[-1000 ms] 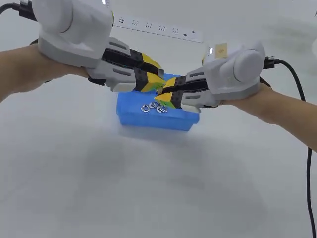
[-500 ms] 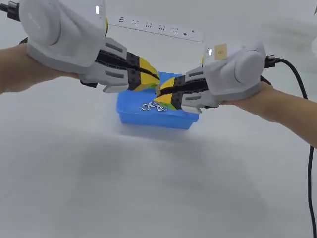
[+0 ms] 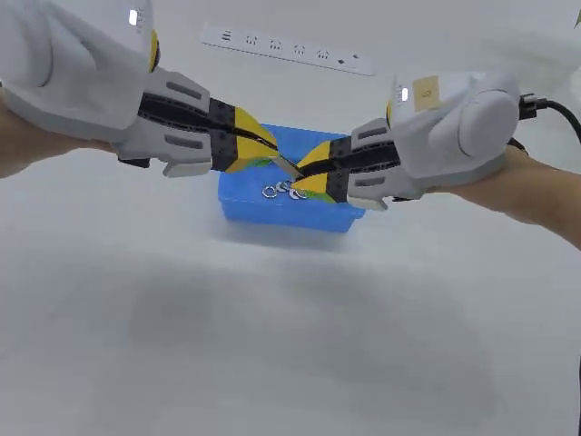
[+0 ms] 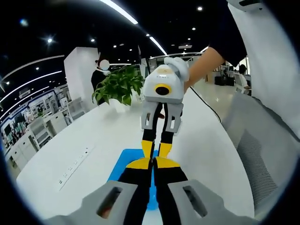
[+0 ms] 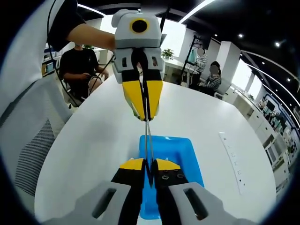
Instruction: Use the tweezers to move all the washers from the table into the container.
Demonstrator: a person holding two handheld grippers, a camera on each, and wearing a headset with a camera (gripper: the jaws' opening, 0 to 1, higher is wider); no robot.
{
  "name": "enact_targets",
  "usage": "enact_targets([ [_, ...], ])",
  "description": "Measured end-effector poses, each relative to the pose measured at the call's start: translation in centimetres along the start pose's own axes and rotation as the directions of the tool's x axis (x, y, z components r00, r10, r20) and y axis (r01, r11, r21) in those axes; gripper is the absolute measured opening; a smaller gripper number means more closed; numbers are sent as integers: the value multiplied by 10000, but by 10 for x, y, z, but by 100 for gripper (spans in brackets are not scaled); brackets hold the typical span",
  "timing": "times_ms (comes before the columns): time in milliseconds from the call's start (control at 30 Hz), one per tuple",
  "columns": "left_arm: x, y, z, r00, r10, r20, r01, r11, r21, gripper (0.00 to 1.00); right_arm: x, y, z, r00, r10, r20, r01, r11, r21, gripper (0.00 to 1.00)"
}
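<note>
Washers [image 3: 283,192] are sitting in the blue container [image 3: 263,211] while you're pinching the tweezers [image 5: 146,136] in both claws, left gripper [image 3: 275,156] at nine o'clock, right gripper [image 3: 305,174] at three.

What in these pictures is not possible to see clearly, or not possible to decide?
1. Tweezers tips: in the head view the right gripper covers them, so whether they hold a washer cannot be told.
2. Washers: too small and overlapping in the head view to count.
3. Container near end: in the right gripper view that gripper's own jaws hide it.
</note>
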State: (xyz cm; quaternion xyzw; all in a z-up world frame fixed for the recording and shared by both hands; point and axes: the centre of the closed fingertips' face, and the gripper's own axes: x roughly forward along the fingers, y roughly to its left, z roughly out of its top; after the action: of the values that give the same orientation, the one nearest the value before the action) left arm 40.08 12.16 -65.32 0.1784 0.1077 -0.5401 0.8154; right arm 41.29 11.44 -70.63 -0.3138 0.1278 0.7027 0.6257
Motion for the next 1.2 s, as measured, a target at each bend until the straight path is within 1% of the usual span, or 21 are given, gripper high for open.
enact_targets([
  [67, -2, -4, 3, 9997, -57, 226, 56, 10000, 73, 5, -4, 3, 3, 10000, 17, 7, -17, 10000, 48, 8],
  [167, -5, -11, 5, 9993, -127, 362, 127, 9999, -7, 5, -6, 11, 6, 9999, 129, -63, -128, 9999, 116, 8],
  [200, -6, -14, 5, 9991, -180, 379, 180, 9998, -21, 5, -7, 15, 7, 9998, 192, -113, -191, 9998, 16, 8],
  [267, -7, -19, 4, 9991, -288, 316, 287, 9996, 20, 5, -8, 20, 7, 9994, 295, -181, -294, 9996, 50, 8],
  [300, -7, -21, 2, 9991, -355, 229, 355, 9994, 46, 5, -8, 22, 7, 9992, 346, -208, -345, 9994, 26, 8],
  [333, -9, -25, -2, 9988, -489, -14, 489, 9986, 205, 5, -9, 24, 8, 9990, 401, -213, -401, 9992, 20, 8],
  [400, -11, -27, -7, 9982, -539, -255, 546, 9982, 255, 5, -11, 27, 9, 9987, 475, -188, -475, 9989, 2, 8],
  [433, -12, -28, -7, 9983, -532, -248, 538, 9983, 228, 5, -12, 28, 10, 9987, 491, -157, -491, 9988, 4, 8],
  [500, -11, -31, -4, 9984, -518, -210, 521, 9985, 145, 5, -12, 29, 12, 9986, 512, -110, -512, 9987, -37, 8],
  [567, -11, -32, -4, 9984, -533, -209, 535, 9985, 114, 5, -11, 30, 12, 9984, 553, -124, -553, 9985, -50, 7],
  [667, -10, -33, -8, 9978, -565, -356, 568, 9983, 90, 5, -10, 32, 10, 9979, 613, -195, -615, 9981, -59, 7],
  [700, -9, -34, -11, 9972, -582, -472, 586, 9983, 70, 5, -10, 33, 9, 9977, 637, -228, -639, 9979, -79, 7],
  [733, -9, -35, -15, 9955, -592, -740, 608, 9979, 201, 5, -10, 34, 8, 9976, 646, -246, -648, 9978, -101, 7],
  [767, -8, -36, -19, 9925, -641, -1042, 702, 9959, 562, 5, -10, 35, 8, 9973, 679, -266, -683, 9976, -122, 7],
  [833, -7, -38, -20, 9924, -664, -1040, 721, 9961, 518, 5, -10, 37, 7, 9969, 726, -298, -731, 9972, -152, 7],
  [967, -5, -38, -30, 9879, -716, -1375, 792, 9956, 500, 6, -10, 39, 6, 9969, 760, -187, -759, 9971, 20, 7],
  [1067, -4, -40, -33, 9857, -838, -1460, 910, 9949, 430, 7, -9, 40, 5, 9968, 788, -161, -787, 9969, 42, 7],
  [1200, -1, -43, -43, 9781, -941, -1856, 1065, 9926, 581, 7, -6, 43, 3, 9961, 877, -141, -875, 9961, 131, 7],
])
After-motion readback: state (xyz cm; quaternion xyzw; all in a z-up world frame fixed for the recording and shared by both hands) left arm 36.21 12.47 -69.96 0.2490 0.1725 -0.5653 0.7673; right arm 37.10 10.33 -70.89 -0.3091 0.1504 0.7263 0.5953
